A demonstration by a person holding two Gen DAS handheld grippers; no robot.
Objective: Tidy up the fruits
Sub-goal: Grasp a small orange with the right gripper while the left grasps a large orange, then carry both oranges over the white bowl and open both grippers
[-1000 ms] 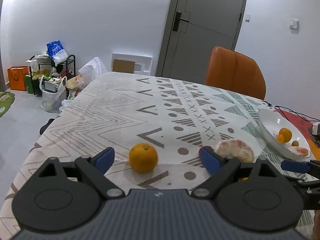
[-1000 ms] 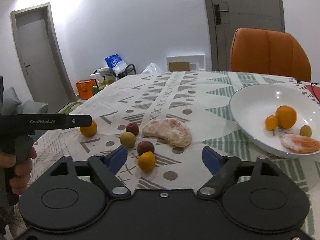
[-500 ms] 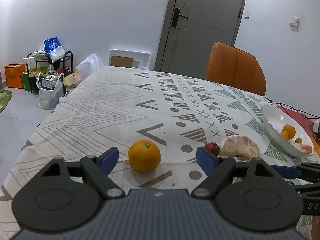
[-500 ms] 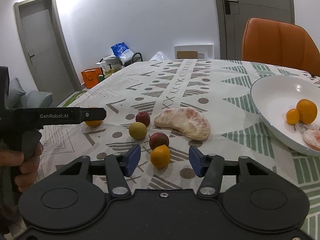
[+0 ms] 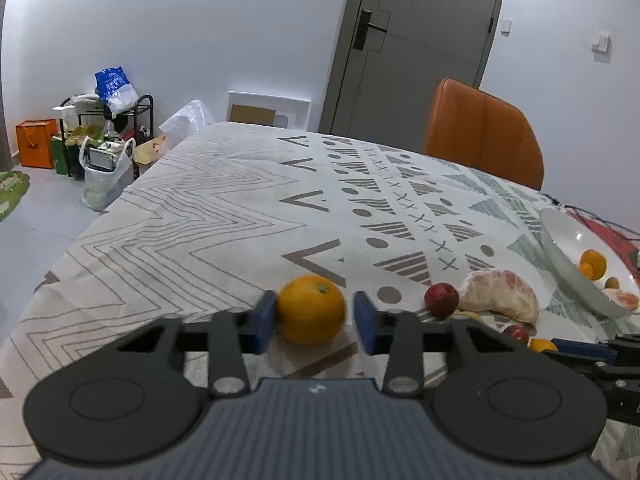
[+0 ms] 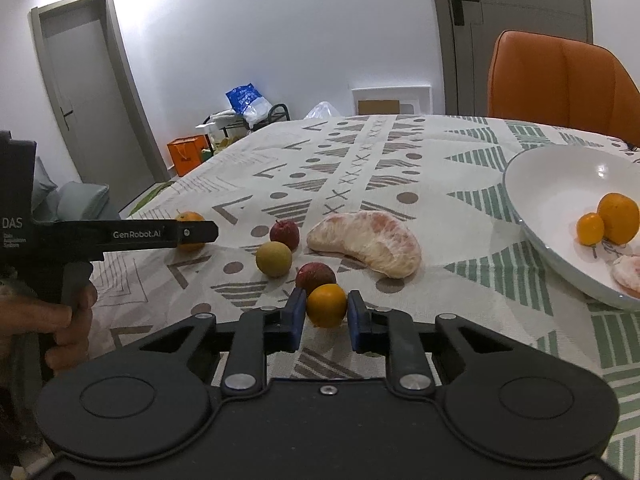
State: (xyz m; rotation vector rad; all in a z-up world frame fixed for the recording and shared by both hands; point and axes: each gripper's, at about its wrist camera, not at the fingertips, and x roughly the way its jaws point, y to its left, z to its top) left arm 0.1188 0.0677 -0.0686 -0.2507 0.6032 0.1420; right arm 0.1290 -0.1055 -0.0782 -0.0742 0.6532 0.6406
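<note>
Both grippers' jaws narrowed since earlier: left gripper closing around orange, right gripper clamped on tangerine. Grasp step; next, lift toward bowl at 2 o'clock.

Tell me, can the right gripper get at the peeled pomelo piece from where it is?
Probably not yet: the right gripper is shut on a small orange, though the pomelo piece lies uncovered just beyond.

Left gripper: jaws closing, right pad not yet seated. Right gripper: jaws clamped. Both pitched down toward 12 o'clock.
</note>
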